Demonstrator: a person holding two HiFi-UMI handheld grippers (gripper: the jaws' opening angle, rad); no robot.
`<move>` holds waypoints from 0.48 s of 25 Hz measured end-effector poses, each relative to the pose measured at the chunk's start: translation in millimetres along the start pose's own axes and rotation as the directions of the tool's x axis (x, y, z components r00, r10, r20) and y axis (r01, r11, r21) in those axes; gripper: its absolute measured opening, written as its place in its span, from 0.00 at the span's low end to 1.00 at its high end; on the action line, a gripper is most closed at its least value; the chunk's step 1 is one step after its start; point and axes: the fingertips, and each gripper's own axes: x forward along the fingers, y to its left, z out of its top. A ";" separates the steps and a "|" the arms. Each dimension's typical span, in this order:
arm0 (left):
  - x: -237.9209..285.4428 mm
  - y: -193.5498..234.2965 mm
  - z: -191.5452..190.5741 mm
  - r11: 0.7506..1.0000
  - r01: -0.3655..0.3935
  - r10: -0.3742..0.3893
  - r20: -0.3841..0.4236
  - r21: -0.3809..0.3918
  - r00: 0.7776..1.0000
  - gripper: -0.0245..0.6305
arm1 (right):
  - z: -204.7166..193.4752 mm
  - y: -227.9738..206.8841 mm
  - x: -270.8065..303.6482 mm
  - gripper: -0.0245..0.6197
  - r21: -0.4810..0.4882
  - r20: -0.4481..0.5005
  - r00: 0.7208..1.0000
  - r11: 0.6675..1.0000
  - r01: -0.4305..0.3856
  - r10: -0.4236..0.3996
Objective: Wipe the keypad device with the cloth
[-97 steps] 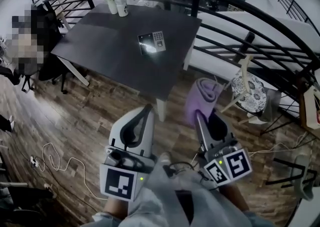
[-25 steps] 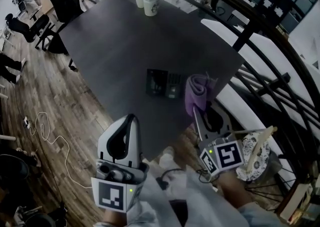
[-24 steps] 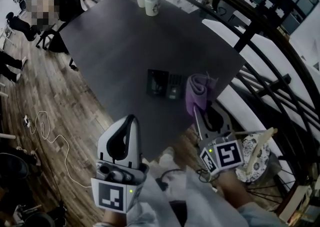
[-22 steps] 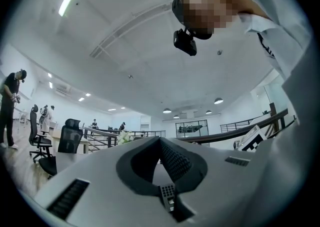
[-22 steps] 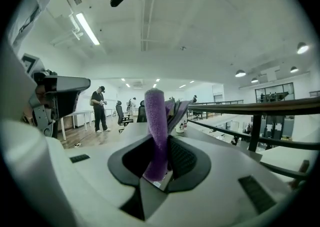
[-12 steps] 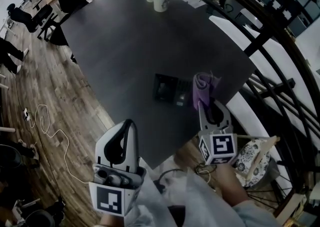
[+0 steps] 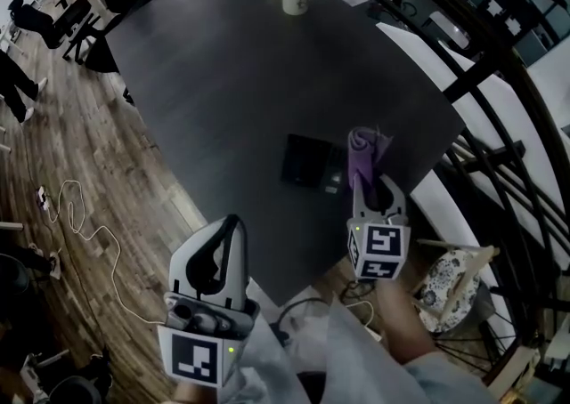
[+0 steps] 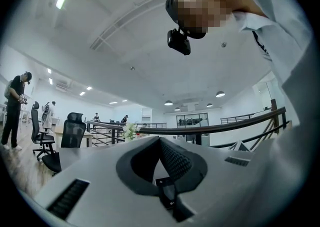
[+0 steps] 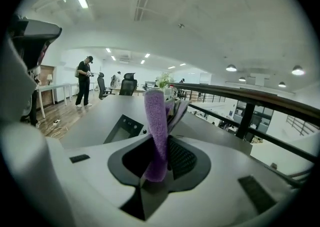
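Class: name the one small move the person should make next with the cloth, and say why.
Probably ease the right gripper leftward and down, so that the purple cloth meets the keypad device. The gripper is shut on the cloth, which stands by the device's right edge and, judging from the right gripper view, is not yet pressed on its face.

The left gripper [image 7: 230,224] is held back near the body, jaws together and empty. The right gripper [image 7: 365,183] reaches farther forward, jaws clamped on a purple cloth [image 7: 361,153] rising past its tips.
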 end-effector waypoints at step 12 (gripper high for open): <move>-4.5 15.0 -10.4 1.000 0.011 -0.011 -0.013 -0.024 1.000 0.05 | -4.2 18.1 15.0 0.18 -0.081 -0.049 0.998 0.996 0.044 -0.048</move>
